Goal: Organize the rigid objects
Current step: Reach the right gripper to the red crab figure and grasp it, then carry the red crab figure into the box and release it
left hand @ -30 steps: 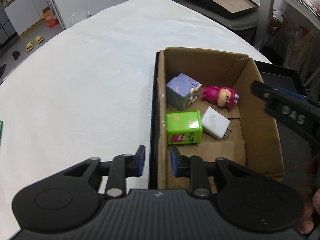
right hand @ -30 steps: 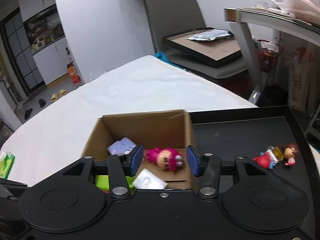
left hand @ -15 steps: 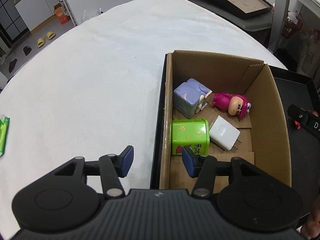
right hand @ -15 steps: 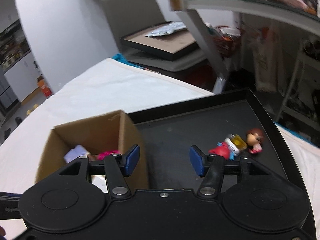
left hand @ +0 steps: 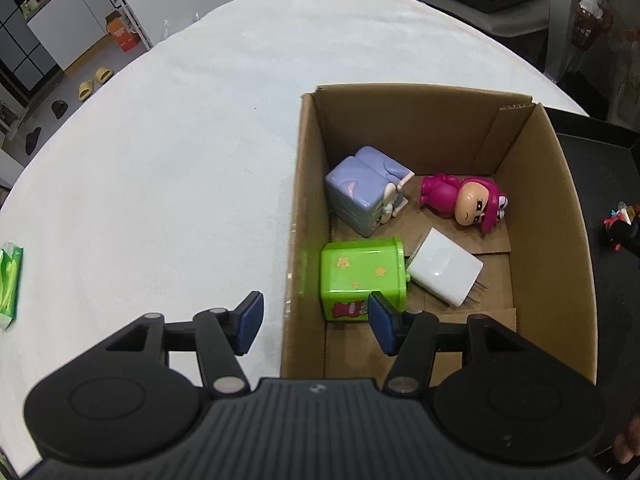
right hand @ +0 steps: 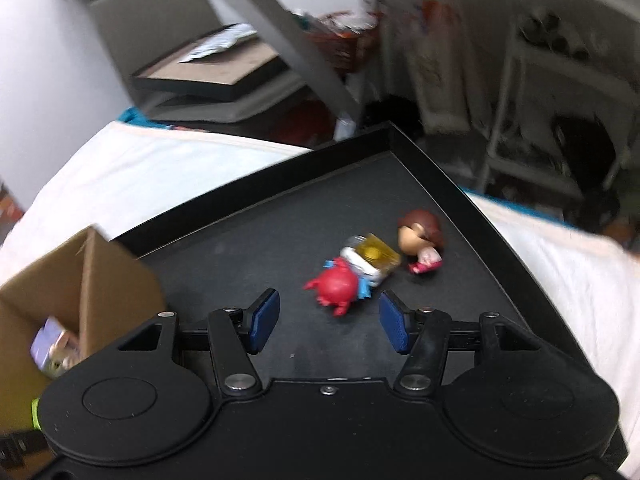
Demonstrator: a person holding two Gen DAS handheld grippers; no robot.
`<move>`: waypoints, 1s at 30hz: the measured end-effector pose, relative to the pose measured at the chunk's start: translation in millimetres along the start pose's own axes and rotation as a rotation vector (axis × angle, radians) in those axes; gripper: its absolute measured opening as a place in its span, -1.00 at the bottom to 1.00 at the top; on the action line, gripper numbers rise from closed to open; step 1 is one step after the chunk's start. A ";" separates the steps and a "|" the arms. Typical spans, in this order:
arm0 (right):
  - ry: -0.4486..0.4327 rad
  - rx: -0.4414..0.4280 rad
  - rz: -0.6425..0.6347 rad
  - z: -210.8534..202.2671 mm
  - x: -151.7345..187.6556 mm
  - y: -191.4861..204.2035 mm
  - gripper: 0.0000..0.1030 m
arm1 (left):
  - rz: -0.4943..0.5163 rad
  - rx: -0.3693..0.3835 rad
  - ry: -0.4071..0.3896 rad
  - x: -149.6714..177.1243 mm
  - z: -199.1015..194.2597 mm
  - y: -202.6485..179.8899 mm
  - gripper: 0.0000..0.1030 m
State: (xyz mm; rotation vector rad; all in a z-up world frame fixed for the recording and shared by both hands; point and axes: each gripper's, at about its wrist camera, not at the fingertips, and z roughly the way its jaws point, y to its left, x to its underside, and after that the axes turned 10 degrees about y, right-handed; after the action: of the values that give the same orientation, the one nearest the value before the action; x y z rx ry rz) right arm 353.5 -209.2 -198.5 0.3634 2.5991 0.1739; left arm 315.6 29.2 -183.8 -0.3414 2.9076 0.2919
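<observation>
An open cardboard box (left hand: 560,208) holds a lilac cube toy (left hand: 360,196), a pink figurine (left hand: 464,204), a green box (left hand: 360,272) and a white charger (left hand: 444,268). My left gripper (left hand: 316,324) hovers over the box's left wall with its jaws opening, one finger outside and one inside by the green box, pressing on nothing. On the black tray (right hand: 248,248) lie a red toy (right hand: 336,286), a yellow-and-white piece (right hand: 372,258) and a brown-haired figurine (right hand: 420,236). My right gripper (right hand: 328,322) stands open just short of the red toy.
The box and tray rest on a white-covered table (left hand: 180,140). A green packet (left hand: 10,280) lies at the table's left edge. Past the tray's far corner stand a grey table leg (right hand: 304,60) and a chair with stacked flat trays (right hand: 216,68).
The left jaws have spread wider and the gripper has crept forward over the box wall. The right gripper has swung right from the box to the tray, and its jaws widened a little.
</observation>
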 end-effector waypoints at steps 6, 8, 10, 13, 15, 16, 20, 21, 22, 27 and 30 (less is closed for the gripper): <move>0.014 0.003 0.066 20.3 -3.8 -12.4 0.08 | 0.025 -0.038 0.014 -2.5 4.6 -10.1 0.21; 0.022 -0.025 0.087 28.4 -4.2 -14.5 0.07 | 0.034 -0.046 0.016 -3.3 4.5 -10.9 0.22; 0.013 -0.014 0.082 33.7 -5.9 -12.7 0.07 | 0.031 -0.046 0.023 -3.1 4.1 -9.9 0.22; -0.019 0.018 0.068 38.4 -9.0 -8.8 0.08 | 0.029 -0.049 0.031 -3.1 3.7 -10.3 0.23; -0.029 0.028 0.055 41.2 -11.7 -5.8 0.10 | 0.026 -0.049 0.037 -4.0 3.8 -11.8 0.23; -0.032 0.032 0.045 41.8 -11.8 -4.1 0.10 | 0.024 -0.046 0.041 -4.1 4.2 -12.4 0.23; -0.039 0.081 -0.013 42.7 -11.9 0.9 -0.27 | 0.021 -0.038 0.055 -3.2 7.2 -15.0 0.23; -0.040 0.087 -0.029 42.4 -11.6 1.6 -0.27 | 0.022 -0.037 0.052 -2.1 6.8 -15.1 0.23; -0.039 0.085 -0.044 42.0 -11.0 2.2 -0.28 | 0.020 -0.035 0.048 -1.0 6.1 -15.4 0.23; -0.037 0.057 -0.078 31.9 -8.0 3.0 -0.28 | 0.005 -0.021 0.038 4.0 1.0 -10.1 0.23; -0.039 0.030 -0.080 23.7 -7.9 3.0 -0.28 | -0.008 -0.009 0.030 7.3 -3.9 -4.6 0.23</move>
State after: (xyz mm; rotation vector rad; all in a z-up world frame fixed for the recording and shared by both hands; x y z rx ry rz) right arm 372.7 -207.2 -214.8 0.2696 2.5748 0.0995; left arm 309.1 22.4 -182.5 -0.3625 2.9344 0.3012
